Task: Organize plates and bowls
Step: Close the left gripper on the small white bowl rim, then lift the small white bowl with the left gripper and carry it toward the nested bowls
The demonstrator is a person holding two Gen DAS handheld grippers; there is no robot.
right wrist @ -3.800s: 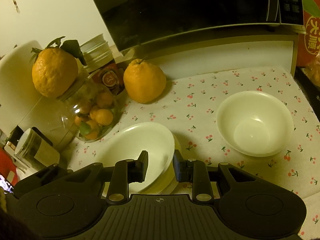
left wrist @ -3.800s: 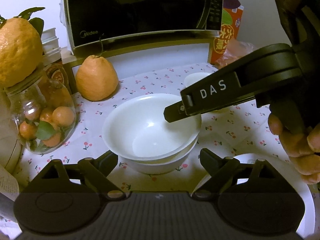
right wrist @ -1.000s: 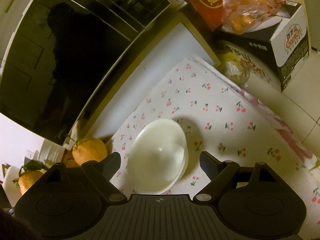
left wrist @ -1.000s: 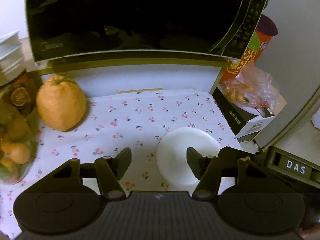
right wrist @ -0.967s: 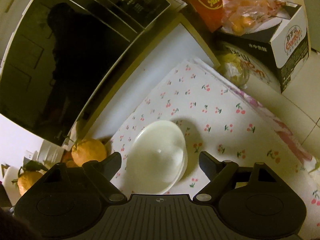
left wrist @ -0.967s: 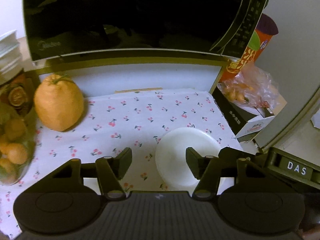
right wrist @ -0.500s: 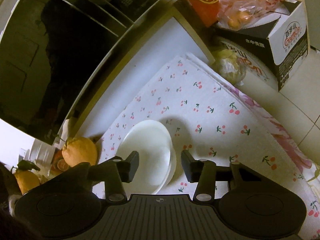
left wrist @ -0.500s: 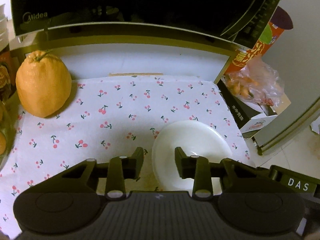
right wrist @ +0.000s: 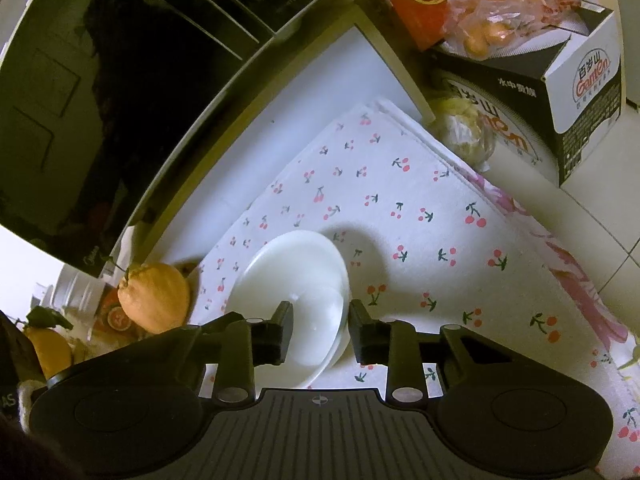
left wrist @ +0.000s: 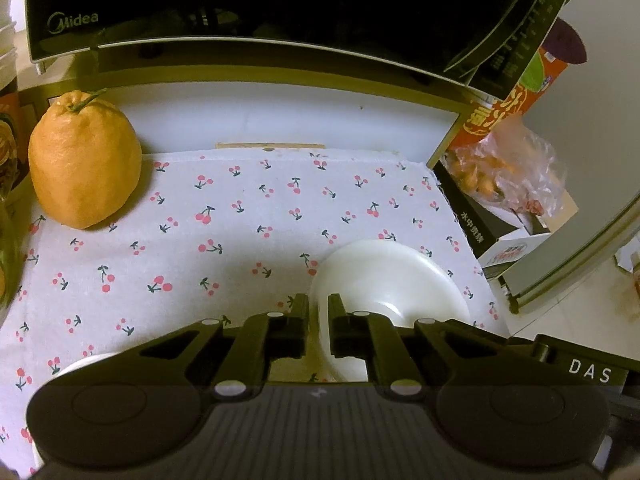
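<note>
Left tool [left wrist: 318,322]: the jaws, wide a second ago, are now drawn fully in and pinched on the near-left rim of the white bowls [left wrist: 390,280]; the rim is seen passing between the two fingers.
Right tool [right wrist: 320,330]: its jaws, also wide a second ago, are closing at this moment; the right rim of the same bowls [right wrist: 296,284] stands between them, but contact of the pads with the rim cannot be told.
Bowls: two rims are seen nested in the right wrist view, so a stack is judged; it rests on the cherry-print cloth [left wrist: 240,232] of the bench, towards its right edge, well apart from the large orange fruit [left wrist: 84,164].
Other ware: a white rim [left wrist: 86,362] is partly seen at the lower left, under the left tool's body.
Meaning for the task: the approach is judged finished and a two-sided grip nearly made; a lift or shift of the stack is judged to be the step in hand.
Risk: a thin rim pinched on one side only may be tipped.
</note>
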